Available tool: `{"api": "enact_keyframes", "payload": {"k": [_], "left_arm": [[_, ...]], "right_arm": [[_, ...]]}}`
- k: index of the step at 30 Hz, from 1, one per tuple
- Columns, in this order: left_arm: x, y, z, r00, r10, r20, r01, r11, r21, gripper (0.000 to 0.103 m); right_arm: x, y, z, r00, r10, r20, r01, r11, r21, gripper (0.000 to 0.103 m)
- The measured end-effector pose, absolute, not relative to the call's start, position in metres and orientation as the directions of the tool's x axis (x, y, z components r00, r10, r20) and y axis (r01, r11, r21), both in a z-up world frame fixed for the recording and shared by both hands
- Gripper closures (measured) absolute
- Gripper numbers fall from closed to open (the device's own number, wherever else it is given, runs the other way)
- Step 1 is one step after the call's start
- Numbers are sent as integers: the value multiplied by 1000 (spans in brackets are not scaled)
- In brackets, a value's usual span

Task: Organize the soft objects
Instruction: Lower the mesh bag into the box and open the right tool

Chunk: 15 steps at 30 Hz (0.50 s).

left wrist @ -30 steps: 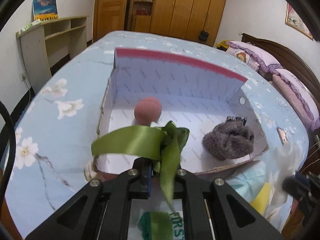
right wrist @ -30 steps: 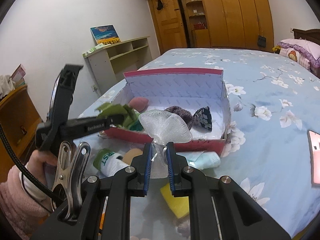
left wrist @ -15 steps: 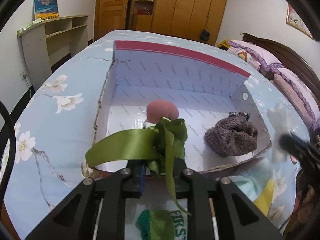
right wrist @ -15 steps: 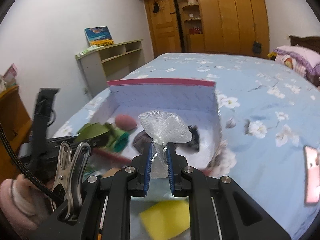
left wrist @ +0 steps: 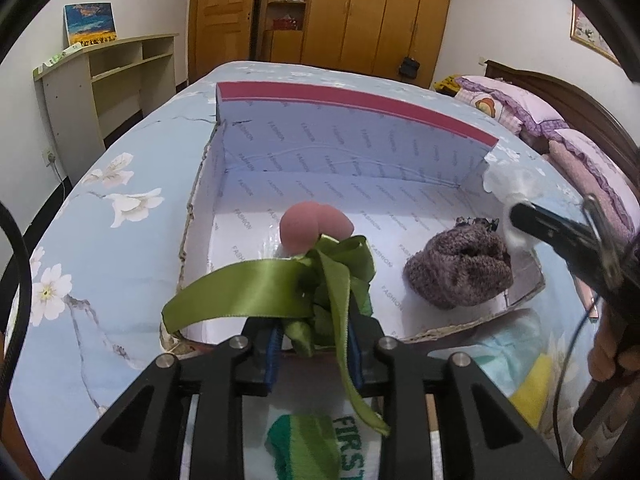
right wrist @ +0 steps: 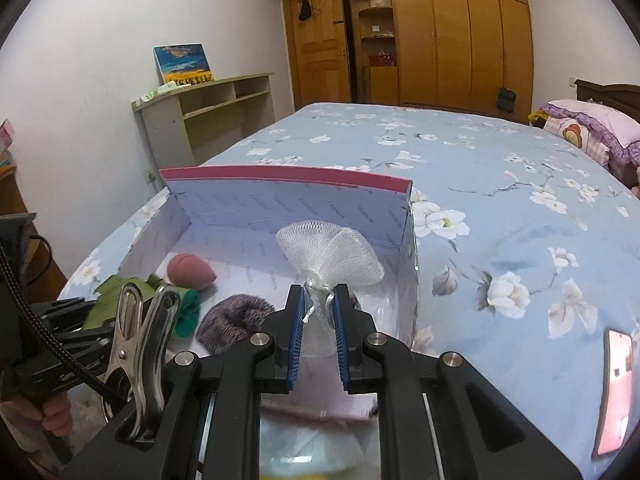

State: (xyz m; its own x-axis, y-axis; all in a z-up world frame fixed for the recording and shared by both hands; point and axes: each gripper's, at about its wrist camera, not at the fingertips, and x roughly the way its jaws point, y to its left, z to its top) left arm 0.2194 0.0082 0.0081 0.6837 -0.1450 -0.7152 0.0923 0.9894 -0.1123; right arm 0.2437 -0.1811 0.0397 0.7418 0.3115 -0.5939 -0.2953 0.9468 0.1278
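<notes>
My left gripper (left wrist: 314, 354) holds over the near edge of the open box (left wrist: 344, 140) on the bed (left wrist: 100, 240); its jaws are opening, with the green ribbon (left wrist: 256, 294) still between them. My right gripper (right wrist: 316, 340) has its jaws clamped on the white mesh pouch (right wrist: 330, 256) above the box. Inside the box lie a pink sponge (left wrist: 314, 226) and a brown knitted piece (left wrist: 460, 274).

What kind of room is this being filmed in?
A bedroom, most likely: a wide bed with a flowered blue cover, pillows by a dark headboard, and a tall wooden wardrobe along the far wall.
</notes>
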Motion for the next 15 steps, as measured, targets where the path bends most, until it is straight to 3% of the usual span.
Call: {"api": "enact_keyframes", "payload": {"k": [15], "left_arm": [[217, 0, 7, 699, -100, -708, 59, 995, -82, 71]], "right_arm": [[285, -184, 8, 744, 313, -591, -278, 948, 152, 85]]}}
